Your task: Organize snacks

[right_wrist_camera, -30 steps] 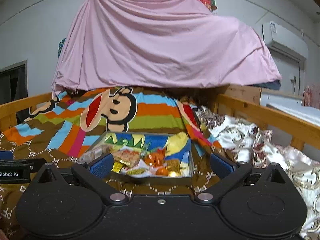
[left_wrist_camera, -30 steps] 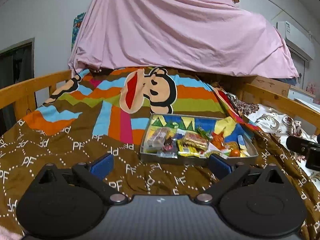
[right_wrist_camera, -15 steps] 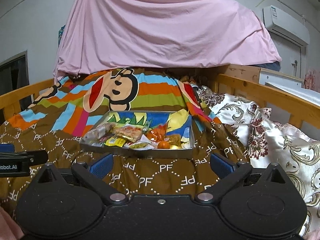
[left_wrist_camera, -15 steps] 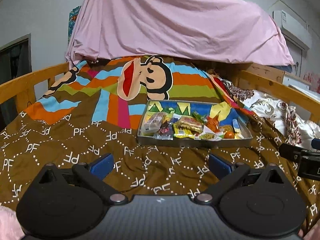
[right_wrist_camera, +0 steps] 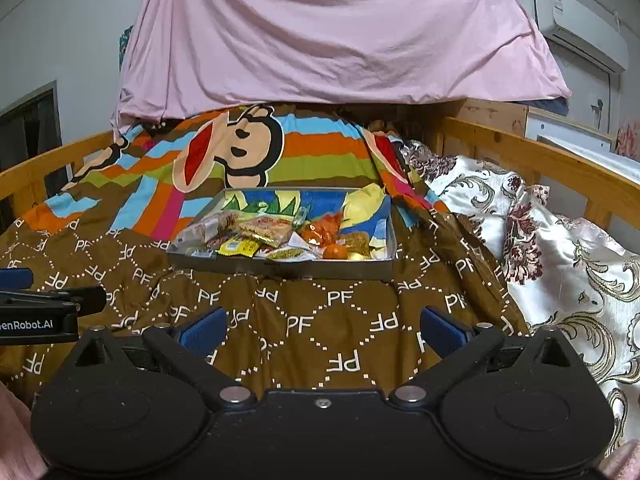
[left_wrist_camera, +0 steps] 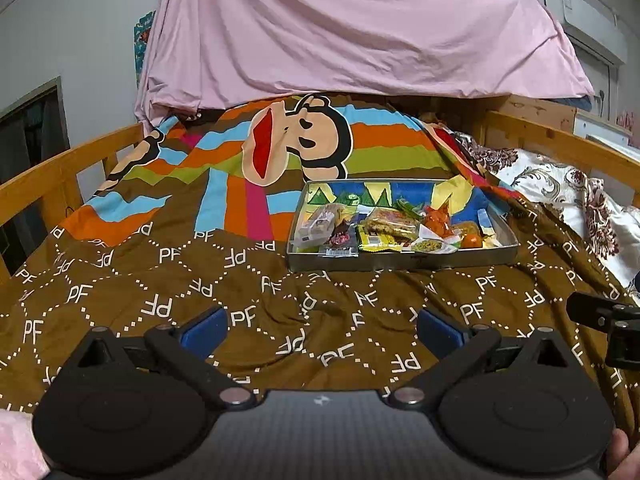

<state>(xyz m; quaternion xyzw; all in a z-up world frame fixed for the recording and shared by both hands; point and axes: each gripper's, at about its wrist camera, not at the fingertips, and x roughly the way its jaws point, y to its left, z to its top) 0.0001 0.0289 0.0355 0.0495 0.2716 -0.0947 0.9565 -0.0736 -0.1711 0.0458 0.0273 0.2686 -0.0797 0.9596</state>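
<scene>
A shallow grey metal tray rests on the bed's brown quilt, lined with a colourful cloth and filled with several wrapped snacks, among them a yellow packet and an orange round one. My left gripper stands open, well short of the tray, nothing between its blue pads. My right gripper is also open and empty, the same distance back. Each gripper shows at the other view's edge.
A brown "PF" quilt with a cartoon monkey print covers the bed. Wooden rails run along both sides. A floral cover lies on the right. A pink sheet hangs behind.
Both grippers have drawn back from the tray and risen, so the tray looks farther off and more quilt lies in front. Both stay open.
</scene>
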